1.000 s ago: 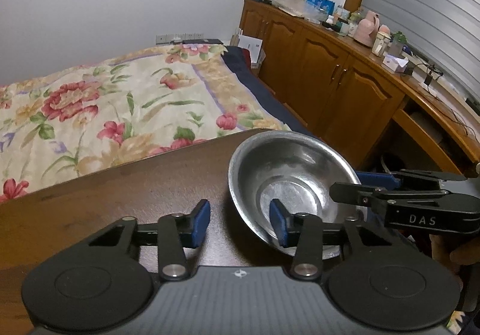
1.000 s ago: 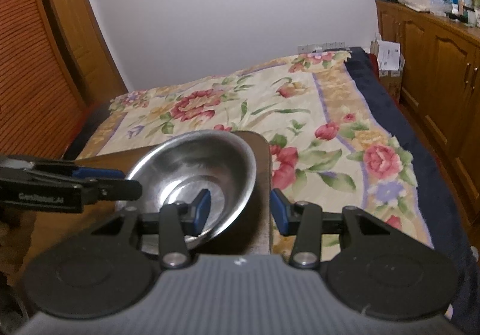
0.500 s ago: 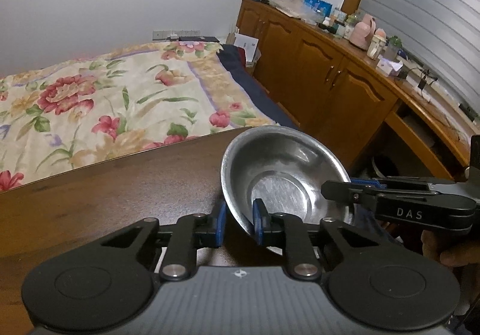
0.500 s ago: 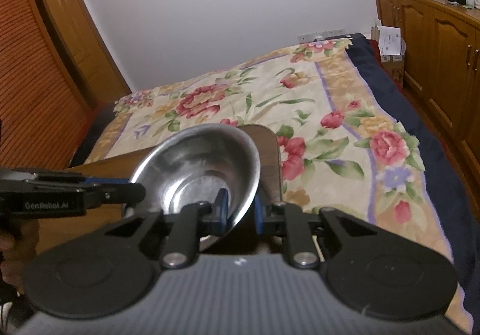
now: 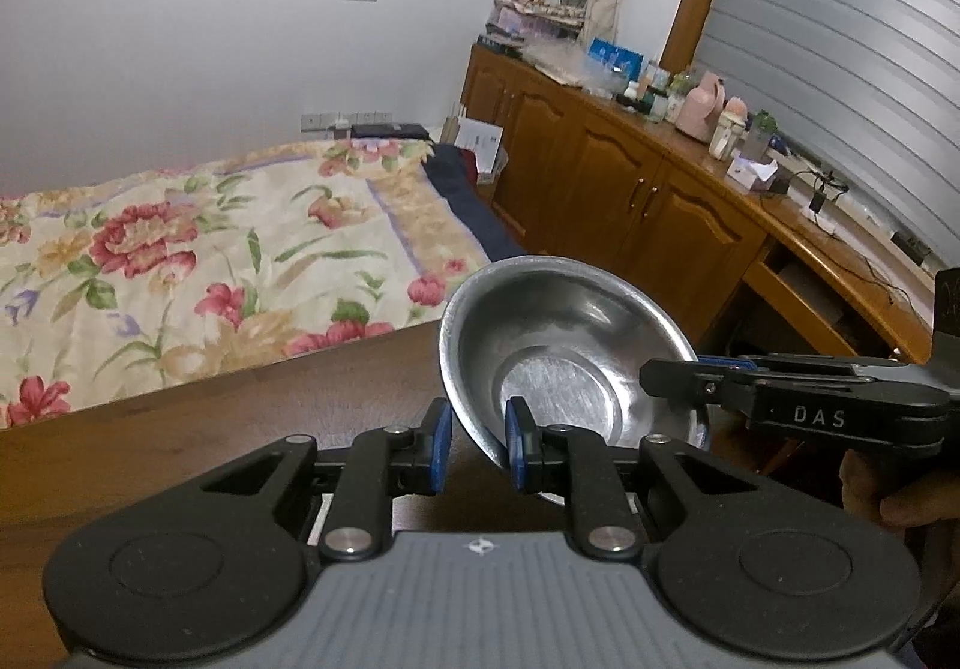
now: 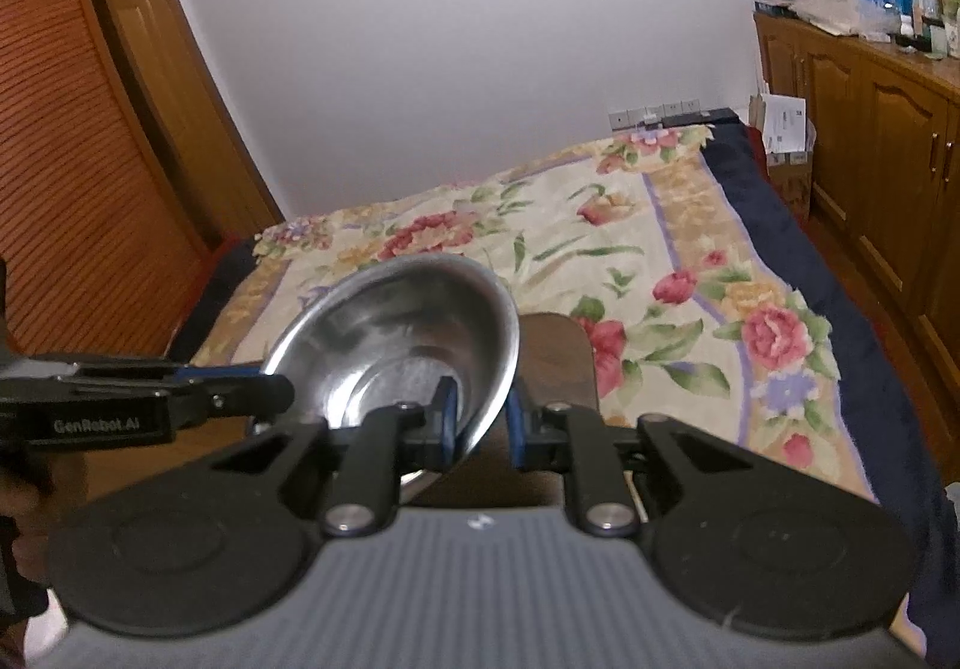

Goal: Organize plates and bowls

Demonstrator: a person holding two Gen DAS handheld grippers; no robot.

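A shiny steel bowl [image 5: 564,345] is held off the dark wooden table [image 5: 210,417] by both grippers. My left gripper [image 5: 478,444] is shut on the bowl's near-left rim, blue pads on either side of the wall. My right gripper [image 6: 480,423] is shut on the opposite rim of the same bowl [image 6: 396,333]. In the left wrist view the right gripper [image 5: 690,375] comes in from the right onto the bowl's edge. In the right wrist view the left gripper [image 6: 270,390] comes in from the left. The bowl looks empty and is tilted.
A bed with a floral cover [image 5: 210,249] lies beyond the table's far edge. Wooden cabinets [image 5: 630,195] with bottles and clutter on top run along the right wall. A slatted wooden wardrobe [image 6: 66,171] stands at the left.
Both grippers went from open around the bowl's rim to shut on it. The bowl has since risen off the table and both views have lifted with it.
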